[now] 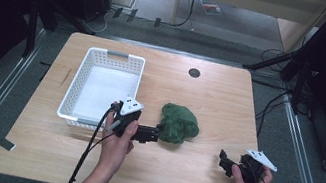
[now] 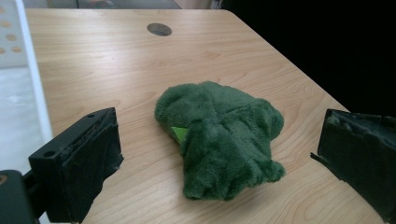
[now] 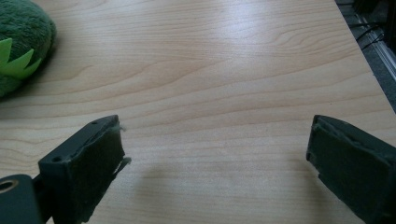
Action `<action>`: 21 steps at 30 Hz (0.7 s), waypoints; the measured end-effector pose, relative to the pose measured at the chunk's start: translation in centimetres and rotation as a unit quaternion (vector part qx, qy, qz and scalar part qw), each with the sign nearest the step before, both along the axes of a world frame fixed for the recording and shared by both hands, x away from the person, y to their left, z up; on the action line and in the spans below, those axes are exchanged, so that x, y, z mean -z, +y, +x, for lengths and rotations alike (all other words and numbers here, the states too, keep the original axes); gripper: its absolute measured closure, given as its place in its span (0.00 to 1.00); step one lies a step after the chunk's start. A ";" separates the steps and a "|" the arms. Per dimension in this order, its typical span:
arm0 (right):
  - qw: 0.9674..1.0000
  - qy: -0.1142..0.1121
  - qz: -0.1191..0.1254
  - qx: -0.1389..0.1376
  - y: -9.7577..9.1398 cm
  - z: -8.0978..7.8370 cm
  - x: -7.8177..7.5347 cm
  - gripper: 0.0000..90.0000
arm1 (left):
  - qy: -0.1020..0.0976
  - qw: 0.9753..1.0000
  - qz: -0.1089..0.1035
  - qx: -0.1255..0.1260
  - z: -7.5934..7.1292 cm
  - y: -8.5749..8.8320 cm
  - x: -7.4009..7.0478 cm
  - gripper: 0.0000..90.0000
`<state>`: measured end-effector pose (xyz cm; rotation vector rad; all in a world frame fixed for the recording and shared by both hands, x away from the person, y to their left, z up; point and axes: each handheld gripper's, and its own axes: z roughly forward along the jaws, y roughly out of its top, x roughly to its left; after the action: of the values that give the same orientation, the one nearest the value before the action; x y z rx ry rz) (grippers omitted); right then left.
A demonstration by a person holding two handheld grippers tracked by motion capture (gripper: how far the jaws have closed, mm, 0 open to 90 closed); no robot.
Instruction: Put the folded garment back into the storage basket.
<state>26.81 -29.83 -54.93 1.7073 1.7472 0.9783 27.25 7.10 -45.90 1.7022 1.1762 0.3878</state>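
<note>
Light wooden counter (image 1: 210,100), white perforated plastic basket (image 1: 101,85) at its left, empty. Dark green plush toy (image 1: 179,123) lies on the counter just right of the basket. Left hand-held gripper (image 1: 156,132) is spread wide at the toy's edge; right hand-held gripper (image 1: 223,161) is also spread, nothing held, well apart. Approach step judged in hand; closing on the plush is called for next. No writing is readable.

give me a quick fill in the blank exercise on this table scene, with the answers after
1. The plush toy on the table is ____ in colour.
2. The white basket holds ____.
3. The left tool has its jaws ____, one on each side of the plush toy.
4. The right tool holds ____ between its jaws.

Missing words: green; nothing; open; nothing
</note>
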 end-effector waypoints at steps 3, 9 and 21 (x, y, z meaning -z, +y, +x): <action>1.000 0.000 0.001 -0.001 0.0 0.0 0.0 0.05 | 0.000 1.000 0.006 0.000 0.2 -0.7 0.1 0.00; 1.000 -0.001 0.000 -0.001 0.0 0.0 0.0 0.05 | 0.010 1.000 0.011 0.009 0.8 -2.7 0.8 0.00; 1.000 0.000 -0.001 0.000 0.0 0.0 0.0 0.02 | 0.036 0.997 0.059 0.019 2.5 -5.8 3.1 0.00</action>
<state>26.82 -29.84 -54.93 1.7065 1.7473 0.9774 29.77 1.26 -49.03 1.8515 1.1913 0.3814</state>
